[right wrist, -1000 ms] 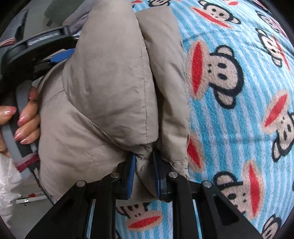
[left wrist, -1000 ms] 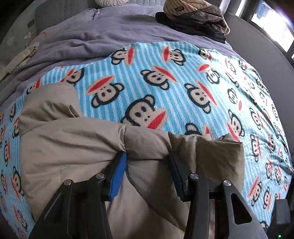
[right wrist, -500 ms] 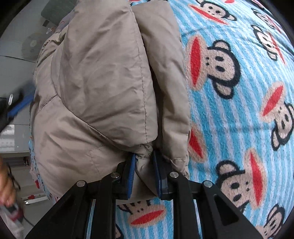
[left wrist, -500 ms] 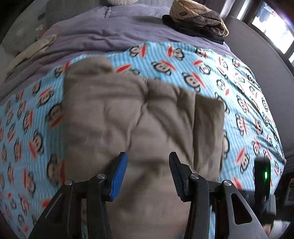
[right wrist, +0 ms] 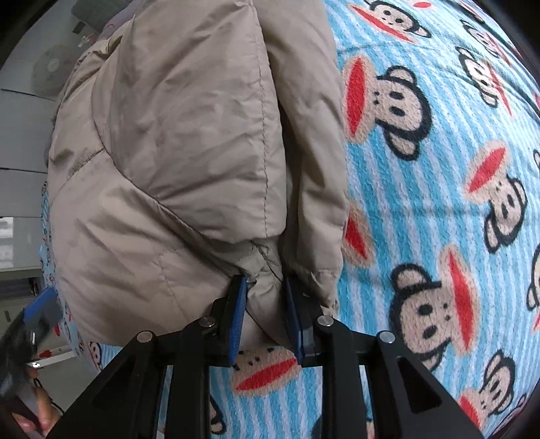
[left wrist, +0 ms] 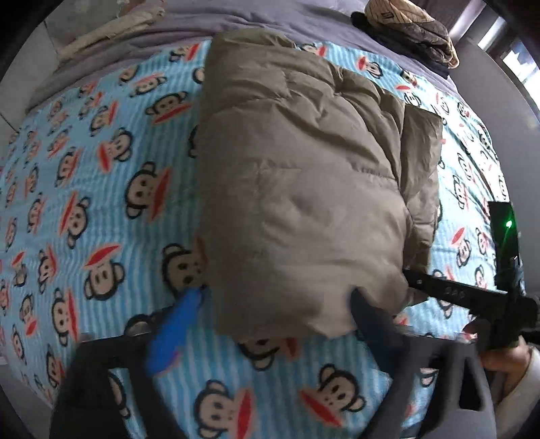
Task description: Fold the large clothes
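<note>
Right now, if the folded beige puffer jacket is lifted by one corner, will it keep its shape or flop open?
The beige puffer jacket would probably sag and unfold: its layers lie loose, with soft creases. It looks puffy, so likely light for its bulk. The smooth shell may slip, and the right hand-held gripper, whose jaws were just opening, pinches only a small edge.

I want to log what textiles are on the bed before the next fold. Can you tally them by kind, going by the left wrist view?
Puffy beige jacket: 1
Blue monkey-print blanket: 1
Purple-grey bedcover: 1
Pile of dark and striped clothes at the far corner: 1 pile, pieces too bunched to count
Pale crumpled cloth at the far left edge: 1
Total: 5
</note>
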Action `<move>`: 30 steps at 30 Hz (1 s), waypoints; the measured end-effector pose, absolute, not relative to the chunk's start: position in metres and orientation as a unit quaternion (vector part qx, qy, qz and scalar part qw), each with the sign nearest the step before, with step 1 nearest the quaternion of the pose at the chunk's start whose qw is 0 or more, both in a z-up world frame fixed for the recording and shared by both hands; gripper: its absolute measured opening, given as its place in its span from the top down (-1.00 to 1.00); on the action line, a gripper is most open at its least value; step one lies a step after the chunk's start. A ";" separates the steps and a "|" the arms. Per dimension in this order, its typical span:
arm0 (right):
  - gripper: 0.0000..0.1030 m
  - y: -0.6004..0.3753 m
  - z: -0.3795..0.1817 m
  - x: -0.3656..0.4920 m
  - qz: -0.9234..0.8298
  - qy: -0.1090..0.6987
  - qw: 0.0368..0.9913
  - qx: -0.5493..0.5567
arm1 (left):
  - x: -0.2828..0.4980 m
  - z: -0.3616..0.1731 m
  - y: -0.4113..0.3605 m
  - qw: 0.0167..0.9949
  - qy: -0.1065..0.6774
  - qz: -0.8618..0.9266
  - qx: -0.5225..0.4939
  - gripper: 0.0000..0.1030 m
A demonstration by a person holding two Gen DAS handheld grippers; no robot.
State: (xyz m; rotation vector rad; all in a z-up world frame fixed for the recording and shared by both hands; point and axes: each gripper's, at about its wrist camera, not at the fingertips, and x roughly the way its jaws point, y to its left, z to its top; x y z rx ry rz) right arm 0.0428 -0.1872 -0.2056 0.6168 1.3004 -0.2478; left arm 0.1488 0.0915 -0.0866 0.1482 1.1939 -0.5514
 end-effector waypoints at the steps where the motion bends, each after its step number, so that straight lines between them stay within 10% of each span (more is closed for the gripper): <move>1: 0.49 -0.185 -0.203 0.041 -0.113 0.593 0.745 0.282 | 0.147 -0.085 0.093 0.790 0.551 -0.258 0.069 -0.86; 21: -0.58 -0.129 -0.109 -0.008 -0.101 0.543 0.803 0.223 | 0.139 -0.044 0.125 0.822 0.525 -0.217 0.035 -0.86; 28: -0.64 -0.113 -0.057 -0.013 -0.118 0.504 0.837 0.179 | 0.131 -0.015 0.139 0.836 0.506 -0.211 0.022 -0.86; 30: -1.00 -0.114 -0.041 -0.014 -0.123 0.489 0.844 0.181 | 0.125 -0.003 0.140 0.846 0.488 -0.210 0.029 -0.86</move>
